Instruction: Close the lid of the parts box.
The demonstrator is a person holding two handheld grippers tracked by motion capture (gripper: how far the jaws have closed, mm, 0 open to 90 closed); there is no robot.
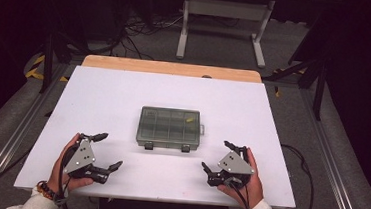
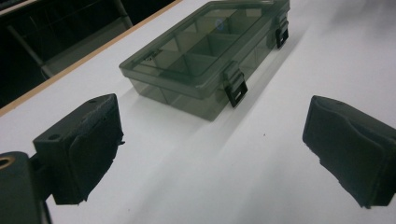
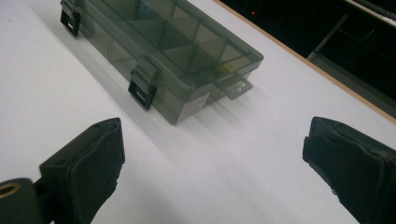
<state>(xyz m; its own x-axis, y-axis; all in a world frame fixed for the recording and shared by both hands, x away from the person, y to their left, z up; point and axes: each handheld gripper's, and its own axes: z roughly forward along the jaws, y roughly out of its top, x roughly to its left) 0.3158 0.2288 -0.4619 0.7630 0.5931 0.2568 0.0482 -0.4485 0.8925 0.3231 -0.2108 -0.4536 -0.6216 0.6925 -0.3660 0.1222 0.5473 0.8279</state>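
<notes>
From the high view, a smoky clear compartment box (image 1: 169, 128) lies closed mid-bench (image 1: 124, 89), between and beyond the left gripper (image 1: 105, 152) and right gripper (image 1: 216, 156), both released. In the left gripper view, the box (image 2: 205, 51) lies ahead, apart, latches facing. In the right gripper view, the box (image 3: 163, 46) lies ahead-left, untouched.

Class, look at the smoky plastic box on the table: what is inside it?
Through the closed lid, the box shows divided compartments and one small yellow item in a far right compartment. The tinted plastic hides finer detail.
</notes>
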